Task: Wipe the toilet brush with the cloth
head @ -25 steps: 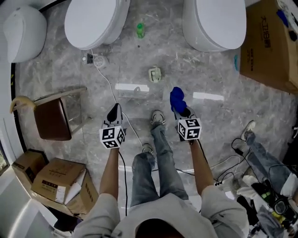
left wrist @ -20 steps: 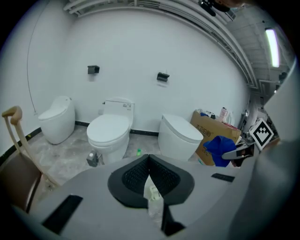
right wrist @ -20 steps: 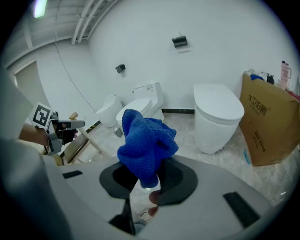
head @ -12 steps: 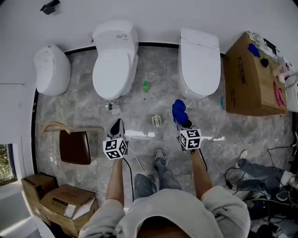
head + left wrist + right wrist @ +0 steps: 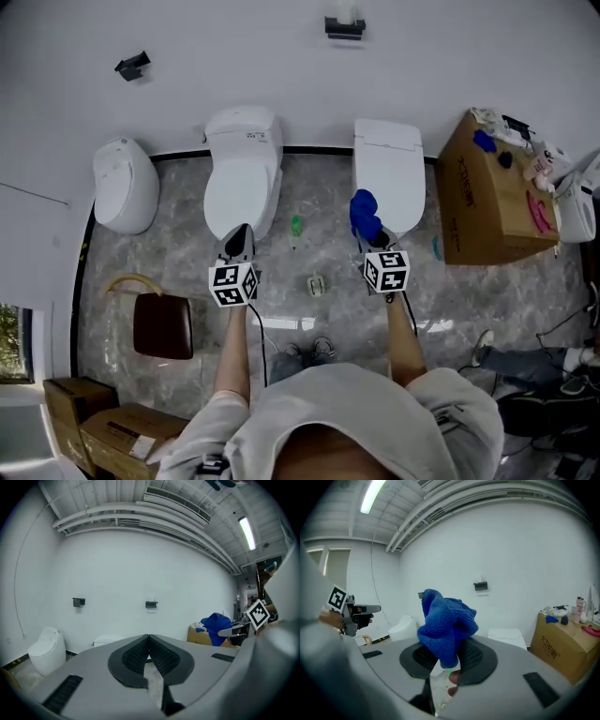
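Head view: the left gripper [image 5: 238, 236] and the right gripper [image 5: 377, 246] are held out over a marbled floor [image 5: 169, 258], facing one toilet [image 5: 242, 183] and a second toilet [image 5: 388, 173]. A blue cloth [image 5: 363, 214] bunches up from the right gripper. A small green thing [image 5: 295, 226] on the floor between the toilets may be the brush.

Left gripper view: the jaws are pressed together with nothing between them.

Right gripper view: the jaws are clenched on the cloth's lower end.

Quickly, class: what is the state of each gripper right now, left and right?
Left gripper: closed, nothing between its jaws.
Right gripper: closed, holding the blue cloth.
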